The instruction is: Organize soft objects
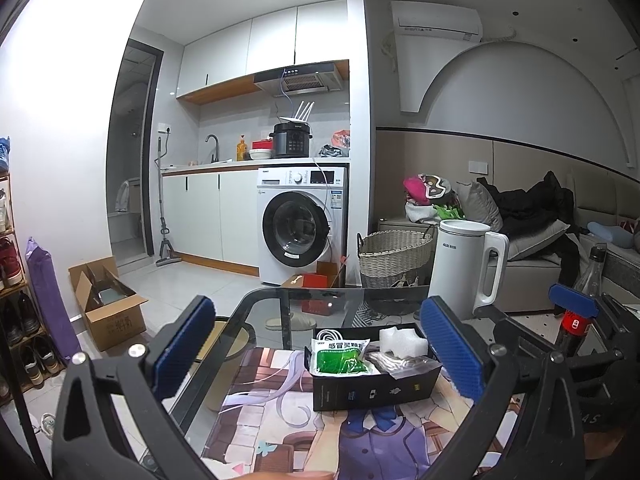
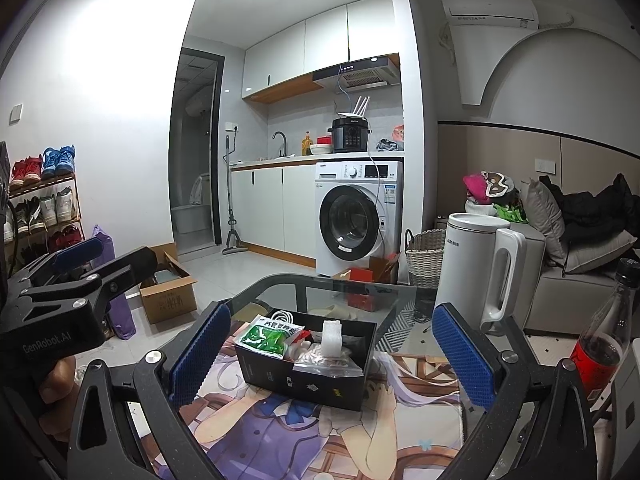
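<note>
An open black box [image 1: 372,386] [image 2: 304,378] stands on a printed mat on the glass table. It holds a green medicine packet [image 1: 340,360] [image 2: 268,338], a white foam piece [image 1: 402,340] [image 2: 332,332], a clear zip bag [image 1: 408,362] [image 2: 328,360] and a coiled white cable [image 1: 328,336]. My left gripper [image 1: 316,348] hangs open in front of the box, nothing between its fingers. My right gripper [image 2: 332,356] is open too, framing the box from a short distance. Each gripper shows at the edge of the other's view, as blue pads [image 1: 572,300] [image 2: 76,250].
A white kettle [image 1: 468,268] [image 2: 480,268] stands behind the box to the right, with a cola bottle [image 1: 580,312] [image 2: 604,336] further right. The anime-print mat [image 1: 280,432] [image 2: 320,436] covers the near table. A wicker basket [image 1: 394,256] and a cardboard box [image 1: 108,308] sit on the floor.
</note>
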Action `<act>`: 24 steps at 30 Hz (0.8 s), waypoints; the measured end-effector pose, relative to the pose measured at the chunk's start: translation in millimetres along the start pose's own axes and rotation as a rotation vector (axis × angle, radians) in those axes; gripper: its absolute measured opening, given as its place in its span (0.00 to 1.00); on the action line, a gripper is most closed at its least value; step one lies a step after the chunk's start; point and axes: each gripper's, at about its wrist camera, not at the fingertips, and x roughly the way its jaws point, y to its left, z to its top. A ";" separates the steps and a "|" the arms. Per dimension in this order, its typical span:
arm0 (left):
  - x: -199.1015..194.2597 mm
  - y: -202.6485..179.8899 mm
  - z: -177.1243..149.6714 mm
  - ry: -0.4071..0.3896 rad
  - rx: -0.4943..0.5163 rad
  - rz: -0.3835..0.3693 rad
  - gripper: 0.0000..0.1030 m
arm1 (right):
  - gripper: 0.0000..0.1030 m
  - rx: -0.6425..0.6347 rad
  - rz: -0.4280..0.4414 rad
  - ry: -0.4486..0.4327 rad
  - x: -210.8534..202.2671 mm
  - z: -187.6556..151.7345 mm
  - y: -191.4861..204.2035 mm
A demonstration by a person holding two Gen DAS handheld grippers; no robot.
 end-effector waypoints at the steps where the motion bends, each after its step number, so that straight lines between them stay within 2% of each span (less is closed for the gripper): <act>1: -0.1 0.0 0.0 -0.001 0.000 0.000 1.00 | 1.00 0.000 -0.001 -0.001 -0.4 0.4 -0.5; 24: -0.5 -2.9 -0.6 -0.003 0.002 0.005 1.00 | 1.00 -0.003 0.000 0.002 -0.7 0.1 -1.0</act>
